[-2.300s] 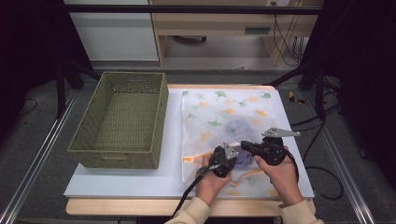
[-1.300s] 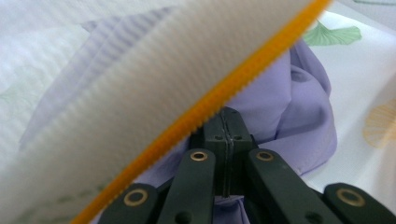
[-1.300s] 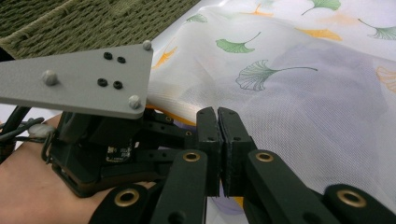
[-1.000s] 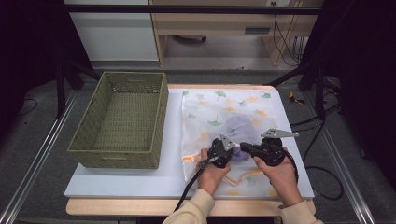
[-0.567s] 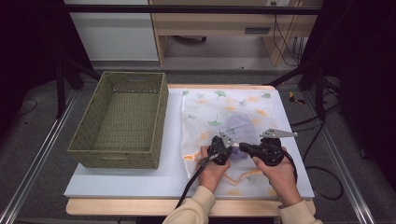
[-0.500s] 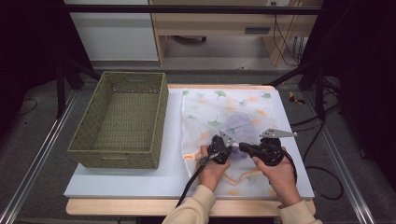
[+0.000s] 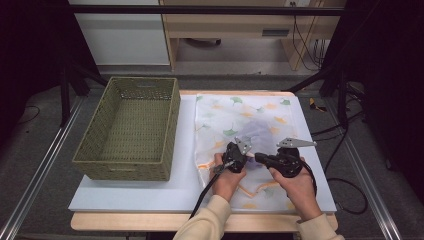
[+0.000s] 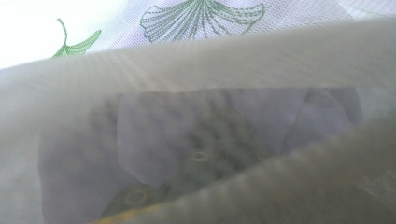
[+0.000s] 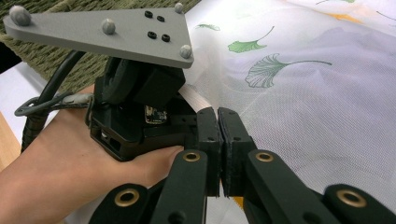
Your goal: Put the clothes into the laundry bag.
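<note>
Near the desk's front edge, we hold the left tool (image 7: 239,154) and right tool (image 7: 261,159) tip to tip, each with jaws pressed together on the mesh laundry bag (image 7: 235,117), which lies flat on the desk's right half. Further left sits the woven basket (image 7: 100,150).

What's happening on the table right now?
A person works a mesh laundry bag printed with ginkgo leaves, holding a purple garment, on the table. The left gripper and right gripper meet at its near part, both shut; the right gripper's jaws look pinched on the mesh. The woven basket sits to the left.
</note>
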A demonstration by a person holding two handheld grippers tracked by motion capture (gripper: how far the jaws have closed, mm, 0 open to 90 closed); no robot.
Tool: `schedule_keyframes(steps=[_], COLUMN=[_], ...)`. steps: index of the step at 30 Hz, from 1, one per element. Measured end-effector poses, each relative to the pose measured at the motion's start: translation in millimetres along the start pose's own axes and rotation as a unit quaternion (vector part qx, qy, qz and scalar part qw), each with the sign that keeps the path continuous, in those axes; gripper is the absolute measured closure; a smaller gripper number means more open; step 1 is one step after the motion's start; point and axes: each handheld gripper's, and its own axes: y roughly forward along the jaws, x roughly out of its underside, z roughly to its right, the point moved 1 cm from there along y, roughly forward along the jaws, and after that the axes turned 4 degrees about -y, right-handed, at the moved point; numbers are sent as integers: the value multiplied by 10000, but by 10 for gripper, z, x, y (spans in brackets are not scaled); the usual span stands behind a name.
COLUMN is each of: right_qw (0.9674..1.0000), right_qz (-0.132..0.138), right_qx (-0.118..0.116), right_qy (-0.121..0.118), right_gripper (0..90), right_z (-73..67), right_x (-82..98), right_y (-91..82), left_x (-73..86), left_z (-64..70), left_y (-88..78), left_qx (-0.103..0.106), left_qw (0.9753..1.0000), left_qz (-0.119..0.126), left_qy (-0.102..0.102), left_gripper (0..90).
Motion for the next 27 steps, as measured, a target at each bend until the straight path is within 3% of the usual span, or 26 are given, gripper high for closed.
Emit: schedule_keyframes(steps=[27], right_qw=[10000], right_qz=[50], right_qx=[-6], right_qy=[-2], right_gripper=[886], right_z=[6], right_x=[-8], right_y=[-1], left_x=[-90], left_z=[-33], left_y=[86], left_qx=[-104], left_qw=[9999], left_qz=[16], left_qy=[-14], left_gripper=[900])
